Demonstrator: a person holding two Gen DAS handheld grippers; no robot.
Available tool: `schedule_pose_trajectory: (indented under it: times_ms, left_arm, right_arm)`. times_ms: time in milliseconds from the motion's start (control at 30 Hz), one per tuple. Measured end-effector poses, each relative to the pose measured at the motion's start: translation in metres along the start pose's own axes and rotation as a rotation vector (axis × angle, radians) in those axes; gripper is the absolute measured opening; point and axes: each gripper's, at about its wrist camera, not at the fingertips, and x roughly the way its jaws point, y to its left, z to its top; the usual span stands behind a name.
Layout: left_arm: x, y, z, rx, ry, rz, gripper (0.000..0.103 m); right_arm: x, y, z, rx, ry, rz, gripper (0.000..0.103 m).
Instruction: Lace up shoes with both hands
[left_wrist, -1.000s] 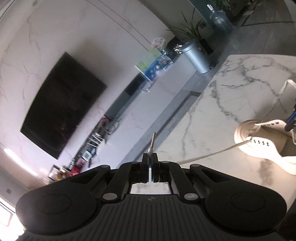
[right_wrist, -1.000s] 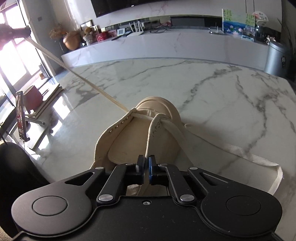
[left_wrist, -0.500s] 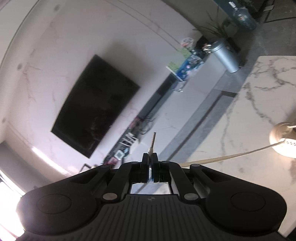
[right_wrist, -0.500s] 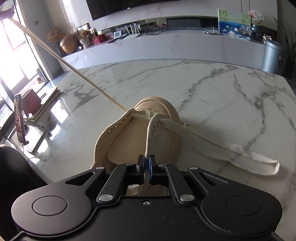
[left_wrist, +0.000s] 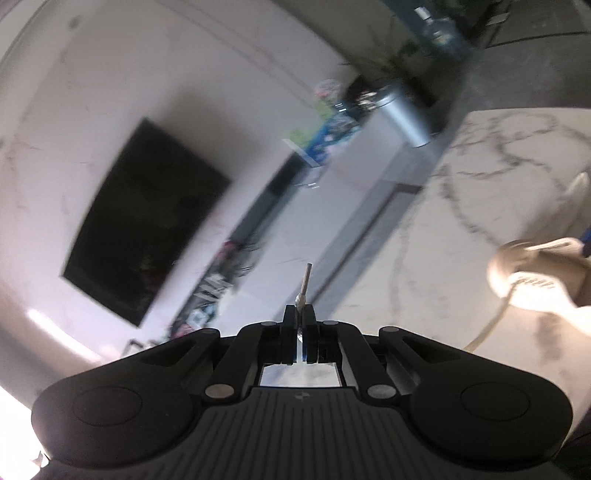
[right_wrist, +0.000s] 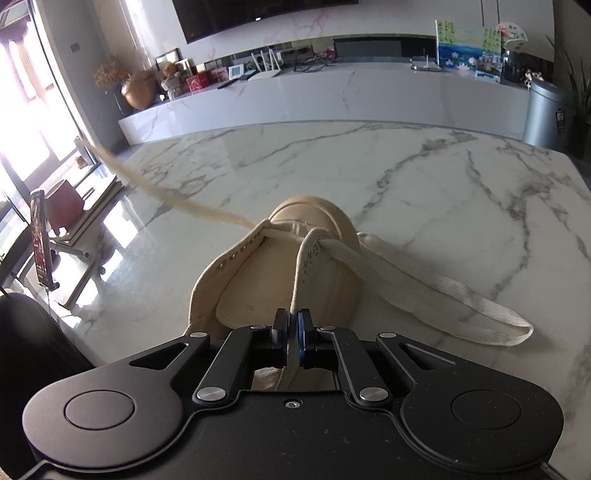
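A beige canvas shoe (right_wrist: 295, 269) lies on the marble table (right_wrist: 443, 192), toe pointing away from me. My right gripper (right_wrist: 293, 317) is shut on the shoe's right eyelet flap (right_wrist: 308, 258). A cream lace (right_wrist: 177, 199) runs from the lowest eyelets up and off to the left; its other end (right_wrist: 461, 302) lies looped on the table at the right. My left gripper (left_wrist: 300, 314) is shut on the lace's metal tip (left_wrist: 303, 286), held off to the shoe's left. The shoe (left_wrist: 532, 280) shows blurred at that view's right edge.
A long marble TV bench (right_wrist: 332, 92) with boxes and ornaments stands behind the table. A metal bin (right_wrist: 543, 110) is at the far right. A phone on a stand (right_wrist: 38, 240) and a low chair are beside the table's left edge.
My left gripper has swung back toward the shoe with the lace tip. The lace on the left has gone from taut and high to lower and sagging. The right gripper holds still.
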Motion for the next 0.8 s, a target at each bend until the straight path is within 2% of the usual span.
schedule_pose_trajectory:
  times_ms: [200, 500, 800]
  left_arm:
    - [0.03, -0.048, 0.01, 0.01, -0.021, -0.226, 0.003]
    - [0.07, -0.112, 0.018, 0.076, -0.029, -0.476, 0.003]
    - [0.111, -0.142, 0.024, 0.136, 0.03, -0.622, 0.003]
  right_arm:
    - [-0.007, 0.004, 0.013, -0.03, -0.026, 0.011, 0.009]
    - [0.007, 0.006, 0.032, -0.094, 0.016, -0.003, 0.011]
    - [0.026, -0.004, 0.038, -0.092, 0.045, 0.022, 0.011]
